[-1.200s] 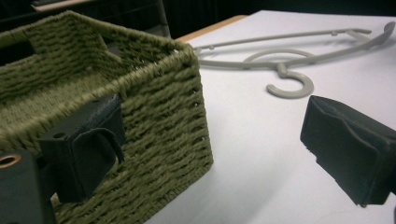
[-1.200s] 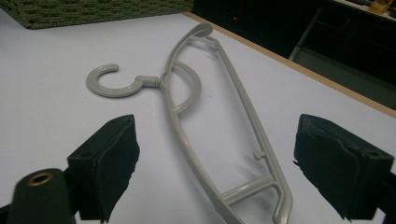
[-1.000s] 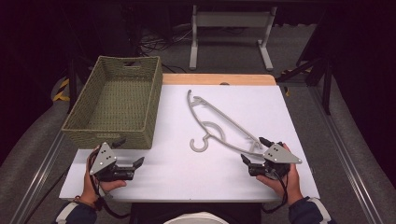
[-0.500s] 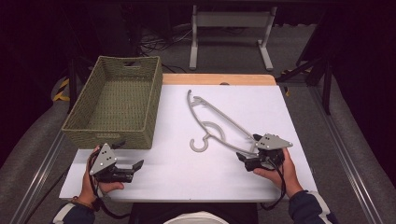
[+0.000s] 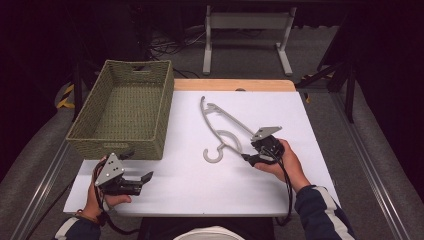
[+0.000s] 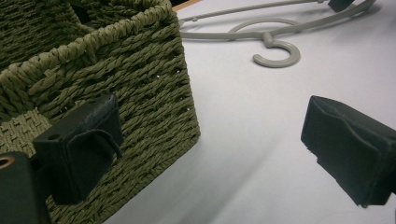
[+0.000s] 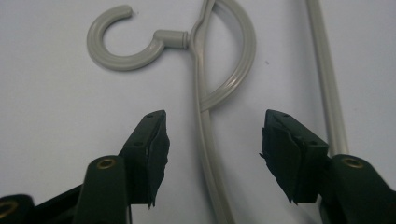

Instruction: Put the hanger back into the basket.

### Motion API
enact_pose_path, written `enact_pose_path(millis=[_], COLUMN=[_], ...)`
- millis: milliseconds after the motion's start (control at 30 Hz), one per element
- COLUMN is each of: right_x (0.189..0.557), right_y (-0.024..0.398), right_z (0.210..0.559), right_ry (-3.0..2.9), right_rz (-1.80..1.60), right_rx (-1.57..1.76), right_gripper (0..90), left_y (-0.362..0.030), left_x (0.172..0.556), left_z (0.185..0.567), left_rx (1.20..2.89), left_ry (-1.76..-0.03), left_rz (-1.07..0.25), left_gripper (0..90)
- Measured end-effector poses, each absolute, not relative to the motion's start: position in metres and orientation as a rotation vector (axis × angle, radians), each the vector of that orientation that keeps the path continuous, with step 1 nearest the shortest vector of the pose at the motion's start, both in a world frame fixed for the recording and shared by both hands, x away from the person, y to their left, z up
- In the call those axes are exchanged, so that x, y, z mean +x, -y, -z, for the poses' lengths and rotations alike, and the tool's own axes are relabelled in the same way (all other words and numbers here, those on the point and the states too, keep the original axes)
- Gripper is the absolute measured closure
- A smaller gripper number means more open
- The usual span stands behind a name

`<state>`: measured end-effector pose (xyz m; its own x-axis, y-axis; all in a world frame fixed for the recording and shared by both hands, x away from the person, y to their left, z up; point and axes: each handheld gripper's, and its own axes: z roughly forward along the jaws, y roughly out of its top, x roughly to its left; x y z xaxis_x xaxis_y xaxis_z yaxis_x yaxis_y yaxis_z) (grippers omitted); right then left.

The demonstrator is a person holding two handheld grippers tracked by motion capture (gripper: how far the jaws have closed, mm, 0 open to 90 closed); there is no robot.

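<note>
A grey plastic hanger (image 5: 226,119) lies flat on the white table (image 5: 200,200), its hook (image 5: 212,155) towards me. My right gripper (image 5: 251,158) rests low at the hanger's near end. In the right gripper view it (image 7: 212,140) is open, and the hanger's arm (image 7: 200,84) runs between the jaws without touching either pad. The hook (image 7: 122,62) lies just ahead on the left. My left gripper (image 5: 145,178) is held open near the table's front left, in front of the green woven basket (image 5: 117,147). In the left gripper view it (image 6: 215,140) holds nothing, with the basket's corner (image 6: 140,79) close by its left pad.
The basket stands at the table's left and looks empty. A wooden strip (image 5: 230,85) borders the table's far edge. Beyond it stands a metal frame (image 5: 245,30) on a dark floor. White table surface spreads between the two grippers.
My right gripper has moved forward and left, from the table's right front to the hanger, and now straddles its arm. The left gripper has stayed where it was.
</note>
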<state>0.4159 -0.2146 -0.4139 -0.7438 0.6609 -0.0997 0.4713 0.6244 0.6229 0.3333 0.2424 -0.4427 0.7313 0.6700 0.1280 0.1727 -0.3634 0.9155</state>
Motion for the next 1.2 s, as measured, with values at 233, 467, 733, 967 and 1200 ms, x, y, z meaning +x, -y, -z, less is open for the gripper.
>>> enact_pose_path(millis=[233, 467, 733, 967, 1200], right_x=[0.439, 0.446, 0.451, 0.454, 0.459], right_y=[0.21, 0.208, 0.189, 0.201, 0.21], right_z=[0.43, 0.431, 0.425, 0.427, 0.428], right_ry=[-2.671, -2.7, -2.791, -2.807, -2.79], right_rz=[-0.725, -0.653, -0.454, -0.581, -0.749], right_rx=[1.001, 0.997, 0.841, 0.859, 0.931], right_gripper=[50.3, 64.4, 82.0, 82.7, 82.7], left_y=[-0.241, -0.236, -0.23, -0.23, -0.228], left_x=[0.335, 0.338, 0.34, 0.335, 0.332], left_z=[0.443, 0.444, 0.446, 0.45, 0.453], left_rx=[1.921, 1.937, 1.958, 1.973, 1.999], left_ry=[-0.649, -0.648, -0.627, -0.626, -0.612], left_rz=[-0.599, -0.576, -0.554, -0.542, -0.524], left_gripper=[6.5, 7.0, 7.1, 7.7, 7.8])
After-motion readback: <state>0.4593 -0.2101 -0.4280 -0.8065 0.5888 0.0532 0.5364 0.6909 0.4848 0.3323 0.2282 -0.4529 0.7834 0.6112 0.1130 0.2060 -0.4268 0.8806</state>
